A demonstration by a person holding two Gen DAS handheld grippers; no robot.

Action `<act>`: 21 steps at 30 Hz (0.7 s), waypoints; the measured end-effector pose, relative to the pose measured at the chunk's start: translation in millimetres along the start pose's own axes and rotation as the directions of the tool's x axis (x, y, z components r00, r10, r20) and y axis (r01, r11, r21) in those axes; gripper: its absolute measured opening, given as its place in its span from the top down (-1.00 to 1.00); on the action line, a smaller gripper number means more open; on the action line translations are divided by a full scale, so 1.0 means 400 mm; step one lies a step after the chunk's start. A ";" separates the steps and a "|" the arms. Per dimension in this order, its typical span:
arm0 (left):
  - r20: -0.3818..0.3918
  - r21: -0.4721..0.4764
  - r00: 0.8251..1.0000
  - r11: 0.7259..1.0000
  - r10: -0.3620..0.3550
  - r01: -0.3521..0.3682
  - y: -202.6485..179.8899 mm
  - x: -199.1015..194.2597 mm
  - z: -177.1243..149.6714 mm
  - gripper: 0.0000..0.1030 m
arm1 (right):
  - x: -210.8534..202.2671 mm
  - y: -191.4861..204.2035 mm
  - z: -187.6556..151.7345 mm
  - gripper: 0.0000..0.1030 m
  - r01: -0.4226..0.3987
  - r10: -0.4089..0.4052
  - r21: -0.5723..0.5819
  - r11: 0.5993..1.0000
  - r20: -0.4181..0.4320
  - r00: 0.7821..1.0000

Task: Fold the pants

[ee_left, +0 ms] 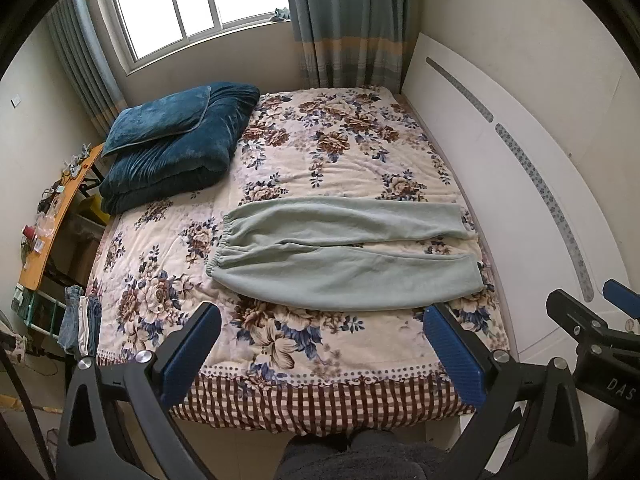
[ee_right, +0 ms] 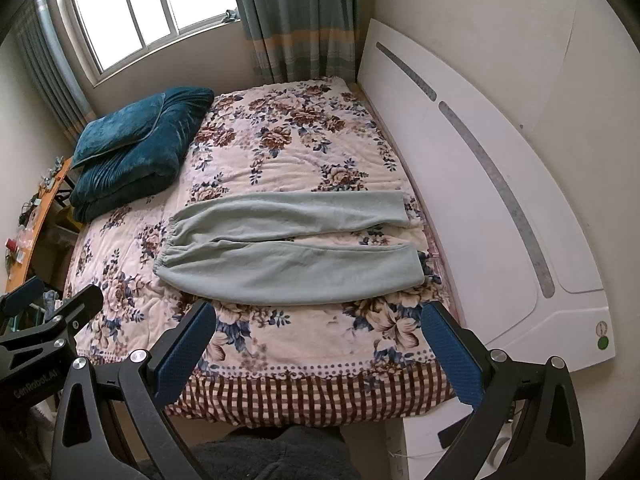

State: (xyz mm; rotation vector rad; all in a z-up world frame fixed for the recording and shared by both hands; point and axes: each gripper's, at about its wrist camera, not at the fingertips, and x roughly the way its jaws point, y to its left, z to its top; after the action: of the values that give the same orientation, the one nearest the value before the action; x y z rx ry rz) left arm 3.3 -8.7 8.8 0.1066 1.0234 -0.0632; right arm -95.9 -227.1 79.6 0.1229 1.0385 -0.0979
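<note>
Both grippers (left gripper [ee_left: 322, 320], right gripper [ee_right: 318, 316]) gape above pants [ee_left: 344, 256]; quilt [ee_left: 172, 148] possibly clear.

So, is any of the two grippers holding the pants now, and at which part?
Nothing is held. The left gripper and the right gripper both have their jaws open, short of the green pants lying on the bed.

A home bedroom: a bed under a floral quilted cover [ee_left: 340, 152], folded teal plush duvet [ee_left: 172, 156] at its far left corner, curtained window [ee_left: 192, 0].
</note>
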 end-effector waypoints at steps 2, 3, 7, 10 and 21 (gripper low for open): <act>0.000 0.000 1.000 1.000 0.000 0.000 -0.001 0.000 0.000 -1.00 | -0.005 0.000 0.003 -1.00 0.000 0.000 0.000 1.000 0.001 1.000; 0.000 0.000 1.000 1.000 0.000 0.000 -0.001 0.000 0.001 -1.00 | -0.004 0.000 0.003 -1.00 0.000 0.000 0.000 1.000 0.000 1.000; 0.000 0.001 1.000 1.000 0.000 0.000 0.001 -0.001 0.000 -1.00 | -0.004 0.001 0.003 -1.00 0.001 -0.001 0.000 1.000 0.000 1.000; -0.001 0.002 1.000 1.000 0.000 0.000 0.001 -0.001 0.002 -1.00 | -0.005 0.000 0.002 -1.00 -0.001 0.001 0.002 1.000 0.001 1.000; 0.002 0.001 1.000 1.000 0.000 0.000 0.000 -0.002 0.000 -1.00 | -0.011 -0.009 0.006 -1.00 -0.004 0.004 0.005 1.000 0.000 1.000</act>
State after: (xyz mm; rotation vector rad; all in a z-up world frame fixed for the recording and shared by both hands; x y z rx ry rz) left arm 2.8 -8.8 9.5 0.1075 1.0214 -0.0642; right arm -96.4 -230.8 84.3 0.1291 1.0376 -0.0966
